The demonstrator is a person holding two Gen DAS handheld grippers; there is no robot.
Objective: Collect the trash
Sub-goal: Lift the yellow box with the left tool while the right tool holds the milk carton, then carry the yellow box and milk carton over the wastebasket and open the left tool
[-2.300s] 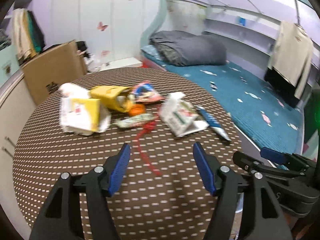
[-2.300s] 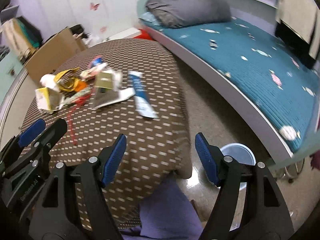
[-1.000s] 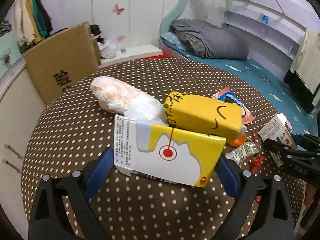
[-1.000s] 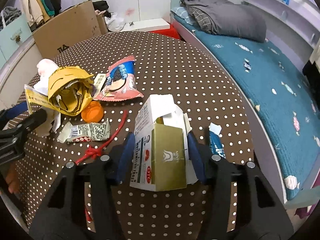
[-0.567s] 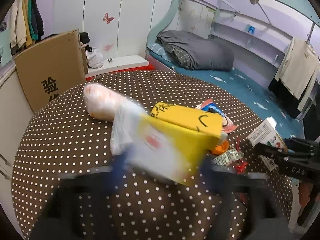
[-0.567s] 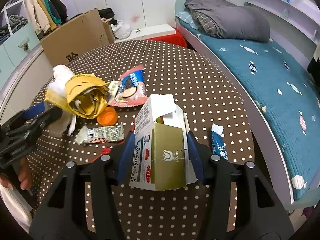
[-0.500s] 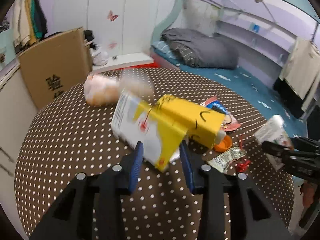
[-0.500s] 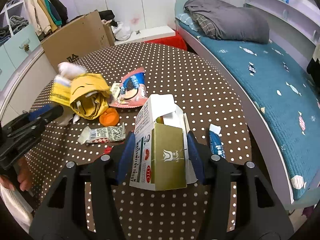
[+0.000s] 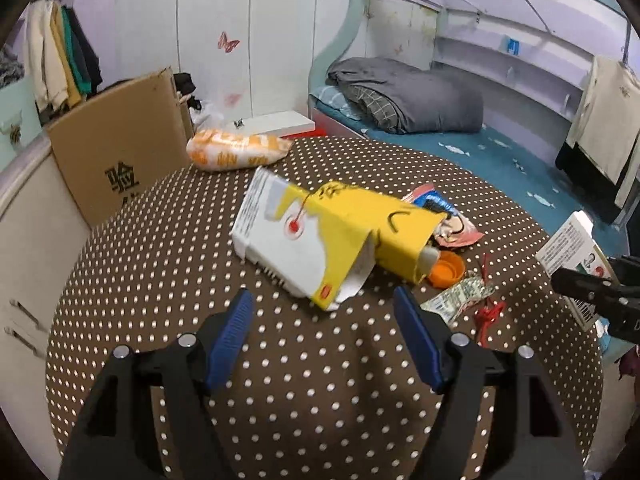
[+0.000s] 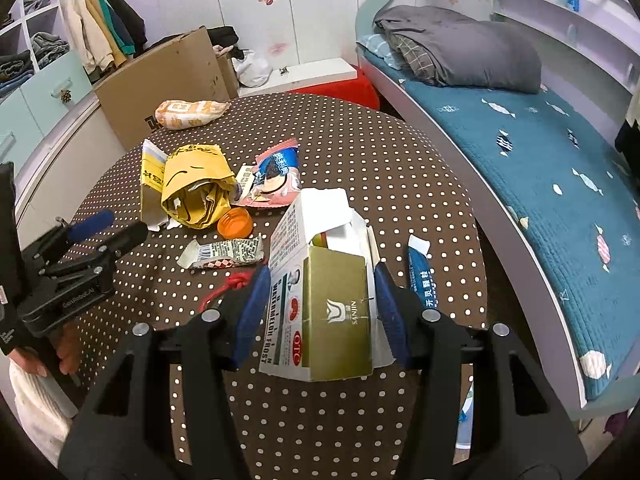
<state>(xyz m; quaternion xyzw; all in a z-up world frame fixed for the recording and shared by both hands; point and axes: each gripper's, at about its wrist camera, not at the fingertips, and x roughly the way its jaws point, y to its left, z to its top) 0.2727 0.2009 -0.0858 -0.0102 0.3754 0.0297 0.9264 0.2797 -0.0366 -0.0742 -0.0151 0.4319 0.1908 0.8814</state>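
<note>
My right gripper (image 10: pixel 318 310) is shut on a white and gold medicine box (image 10: pixel 328 300), held above the round polka-dot table (image 10: pixel 360 152). My left gripper (image 9: pixel 322 328) is open and empty, just in front of a yellow and white carton (image 9: pixel 304 248) that lies against a crumpled yellow bag (image 9: pixel 384 232). Beside them lie an orange cap (image 9: pixel 450 270), a small wrapper (image 9: pixel 456 300), a red string (image 9: pixel 486 312), a cookie packet (image 10: pixel 276 176) and a blue tube (image 10: pixel 422 276). An orange and white bag (image 9: pixel 236 152) lies at the table's far edge.
A cardboard box (image 9: pixel 116 148) stands behind the table at left, next to a white cabinet (image 9: pixel 24 240). A bed with a teal cover (image 10: pixel 560 168) and a grey duvet runs along the right. Clothes hang at far left.
My left gripper let go of the yellow and white carton, opened and drew back; the carton now lies on the table. The orange and white bag ended up farther back. My right gripper kept holding the box.
</note>
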